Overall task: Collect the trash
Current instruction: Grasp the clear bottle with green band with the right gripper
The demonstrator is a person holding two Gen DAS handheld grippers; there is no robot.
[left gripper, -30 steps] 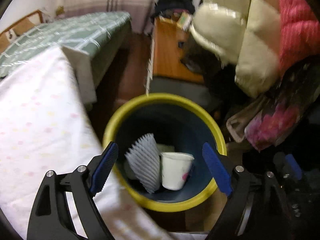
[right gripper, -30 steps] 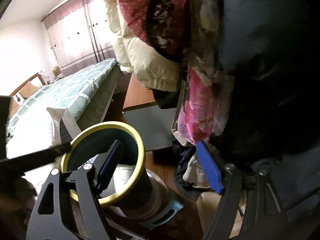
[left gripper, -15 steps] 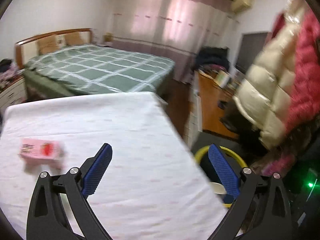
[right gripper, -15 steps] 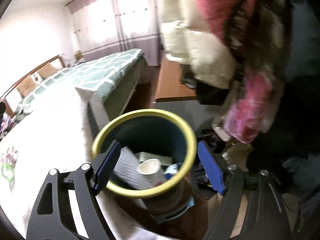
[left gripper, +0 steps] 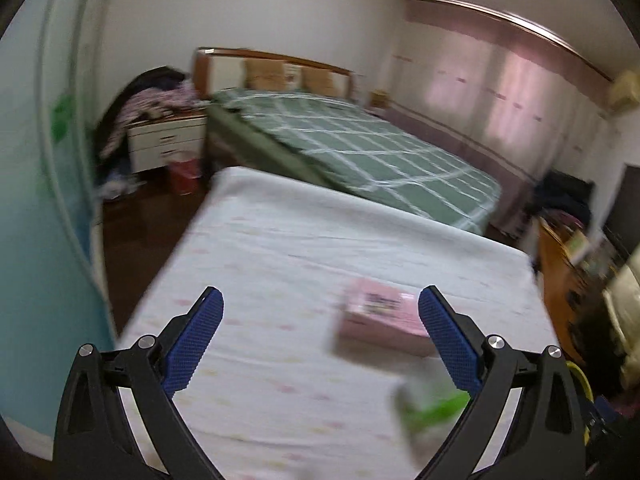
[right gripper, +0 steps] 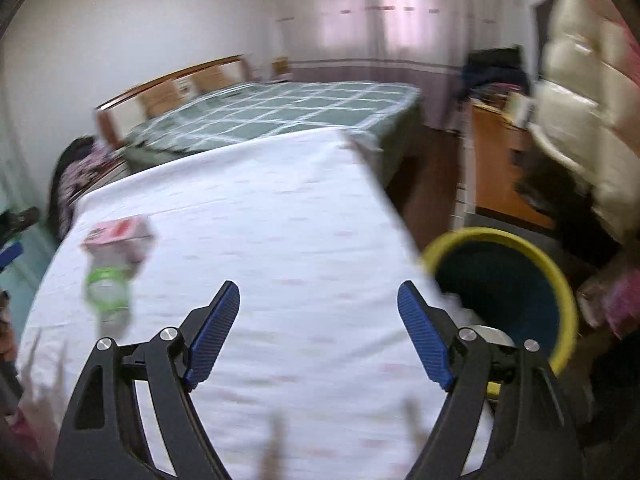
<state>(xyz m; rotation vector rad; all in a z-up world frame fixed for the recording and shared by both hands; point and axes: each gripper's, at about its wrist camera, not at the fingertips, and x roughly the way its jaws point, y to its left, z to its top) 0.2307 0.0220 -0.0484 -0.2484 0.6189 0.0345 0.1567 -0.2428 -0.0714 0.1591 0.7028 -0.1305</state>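
A pink box (left gripper: 380, 316) lies on the white-sheeted surface (left gripper: 280, 248), a little ahead of my left gripper (left gripper: 320, 292) and towards its right finger. The left gripper hovers above the sheet, open and holding nothing. A blurred green-and-white piece of trash (left gripper: 432, 404) lies nearer, by the right finger. In the right wrist view the pink box (right gripper: 118, 236) and the green-and-white piece (right gripper: 108, 288) sit far left. My right gripper (right gripper: 319, 286) is open and holding nothing over the sheet. The yellow-rimmed dark bin (right gripper: 560, 280) stands off the sheet's right edge.
A bed with a green checked cover (left gripper: 380, 148) lies beyond the white surface. A nightstand piled with clothes (left gripper: 160, 144) is at the far left. A wooden desk (right gripper: 496, 168) and hanging padded coats (right gripper: 580, 100) crowd the right side. Dark wood floor (right gripper: 432, 184) runs between.
Both views have swung left, away from the bin and onto the white sheet. The left jaws have widened. The pink box and the green-and-white piece have come into view.
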